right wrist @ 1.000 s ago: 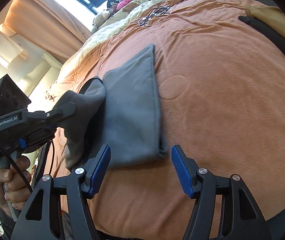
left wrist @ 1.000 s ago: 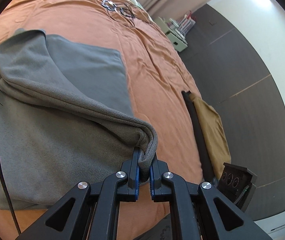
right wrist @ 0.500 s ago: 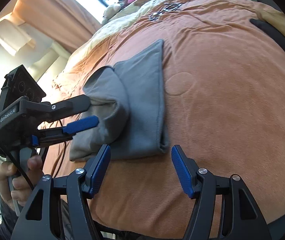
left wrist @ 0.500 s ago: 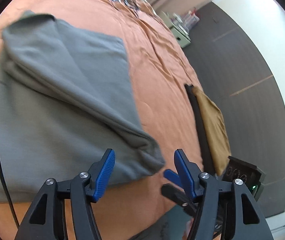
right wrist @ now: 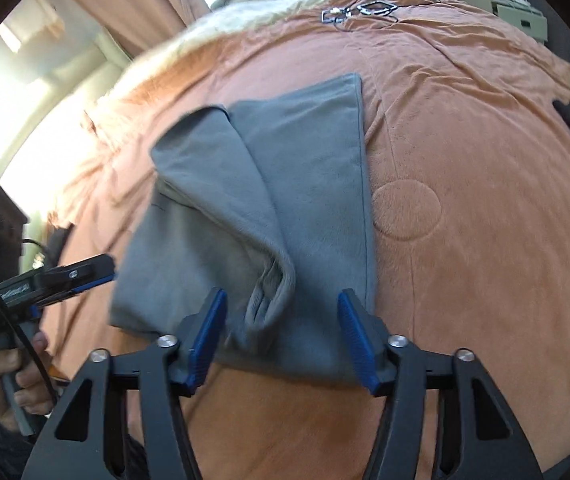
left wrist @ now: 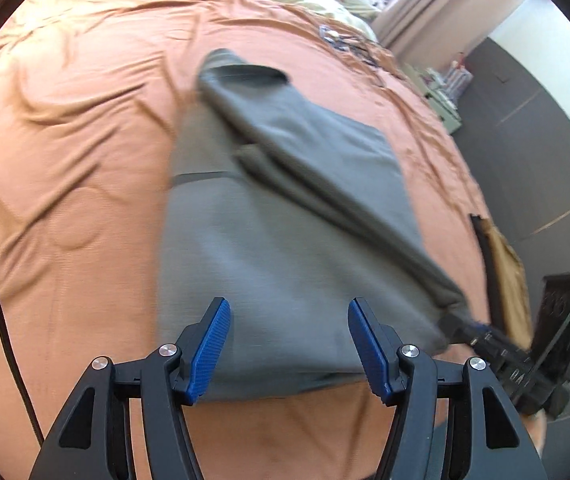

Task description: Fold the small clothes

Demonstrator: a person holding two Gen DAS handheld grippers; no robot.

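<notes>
On the orange blanket [right wrist: 465, 128], grey garment [right wrist: 309, 168] lies folded, rumpled.

Orange bedspread [left wrist: 85, 128] w/ round stitched patch [right wrist: 406, 209]; eyeglasses [right wrist: 373, 9] + thin cord at far end. Mustard cloth [left wrist: 509, 264] on black strip at bed's right edge. Beige curtain [left wrist: 441, 4] behind.

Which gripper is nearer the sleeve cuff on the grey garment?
Right. The right gripper sits open with the sleeve cuff between its fingers; the left gripper, also open, is over the garment's near hem, left of the cuff.

Grey fleece garment [right wrist: 253, 216] lies partly folded on the bed; sleeve across it.
</notes>
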